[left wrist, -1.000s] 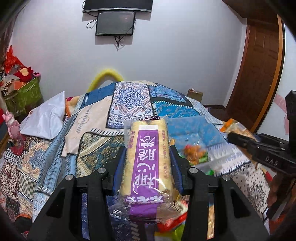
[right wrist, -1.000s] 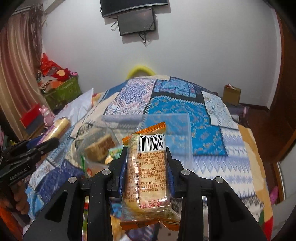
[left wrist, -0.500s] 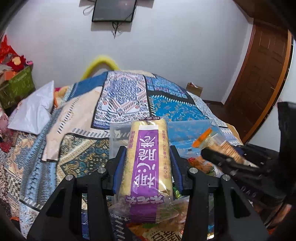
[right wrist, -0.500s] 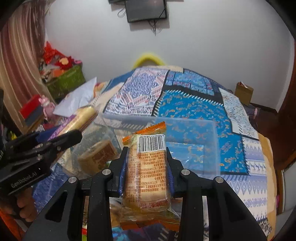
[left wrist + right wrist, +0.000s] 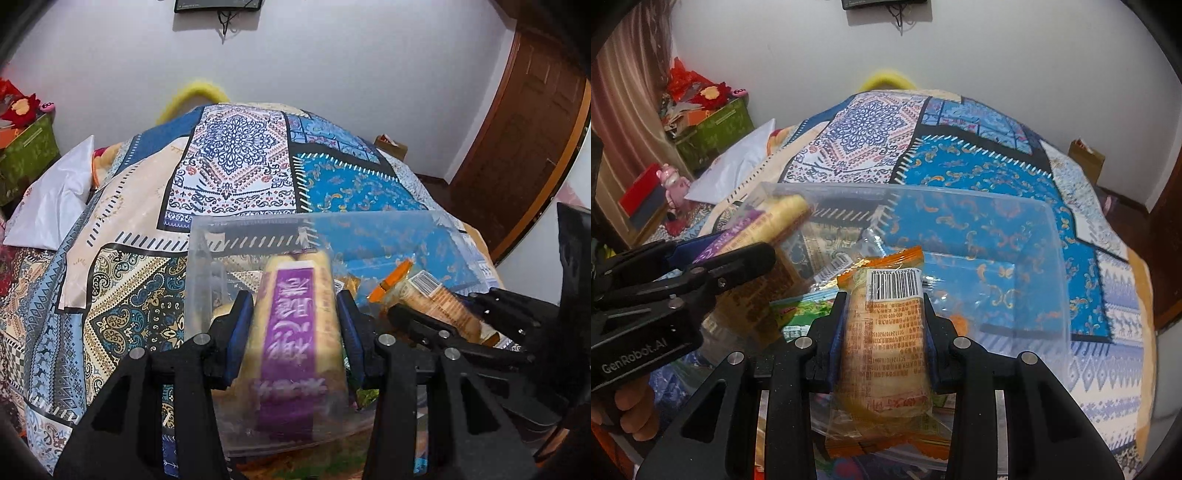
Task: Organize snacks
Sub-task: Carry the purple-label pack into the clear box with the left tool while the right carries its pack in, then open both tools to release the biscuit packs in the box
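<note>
My left gripper [image 5: 295, 314] is shut on a yellow snack pack with a purple label [image 5: 293, 332] and holds it over the left part of a clear plastic bin [image 5: 258, 225]. My right gripper [image 5: 884, 314] is shut on an orange biscuit pack with a barcode [image 5: 886, 339], held over the bin's [image 5: 1049, 236] near side. The left gripper [image 5: 713, 258] with its pack [image 5: 775, 218] shows at left in the right wrist view. The right gripper [image 5: 443, 314] and biscuit pack [image 5: 439, 295] show at right in the left wrist view. Other snacks [image 5: 801, 310] lie in the bin.
The bin sits on a bed with a patterned blue quilt [image 5: 240, 155]. A white pillow [image 5: 55, 199] lies at the left, a green box [image 5: 713, 129] with toys beyond it. A wooden door [image 5: 524, 129] is at the right.
Both grippers have moved forward and down toward the bin with their packs, and have come closer together. Both stay shut.
</note>
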Motion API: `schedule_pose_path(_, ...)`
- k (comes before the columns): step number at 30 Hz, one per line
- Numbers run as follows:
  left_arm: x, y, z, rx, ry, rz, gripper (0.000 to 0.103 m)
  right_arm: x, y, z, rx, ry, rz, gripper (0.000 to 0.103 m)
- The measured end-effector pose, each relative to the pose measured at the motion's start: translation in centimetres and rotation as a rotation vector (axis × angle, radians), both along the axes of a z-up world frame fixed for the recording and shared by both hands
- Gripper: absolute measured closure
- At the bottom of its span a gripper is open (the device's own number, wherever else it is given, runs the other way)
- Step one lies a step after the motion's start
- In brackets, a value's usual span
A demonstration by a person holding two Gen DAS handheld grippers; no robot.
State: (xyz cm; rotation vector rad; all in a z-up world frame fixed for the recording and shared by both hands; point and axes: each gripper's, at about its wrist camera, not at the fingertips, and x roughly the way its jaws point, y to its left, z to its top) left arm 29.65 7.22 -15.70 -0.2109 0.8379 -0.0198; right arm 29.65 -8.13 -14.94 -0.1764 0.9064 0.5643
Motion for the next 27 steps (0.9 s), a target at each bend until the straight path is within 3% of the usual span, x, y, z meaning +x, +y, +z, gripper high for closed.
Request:
schedule_pose_path(5,-0.6,0.3,0.6,-0.024,-0.005,0.008,0.052,-0.2,-0.6,0.4,-0.003,-0.004,-0.014,0.055)
schedule_pose_path(16,-4.9,0.2,4.6,0.037,-0.072,0.018,0.052,-3.0,-2.6,4.2,0.049,-0.065,-0.025,0.053)
schedule_pose_path(20,-7.3,0.1,5.8,0.063,-0.091,0.025,0.049,-5.2,-3.9,5.8,0.076,-0.098,-0.034,0.046)
schedule_pose_path(27,-12.0,0.2,5.8,0.091,-0.073,0.024,0.041,-9.3,-6.0,7.0,0.090,-0.131,-0.045,0.045)
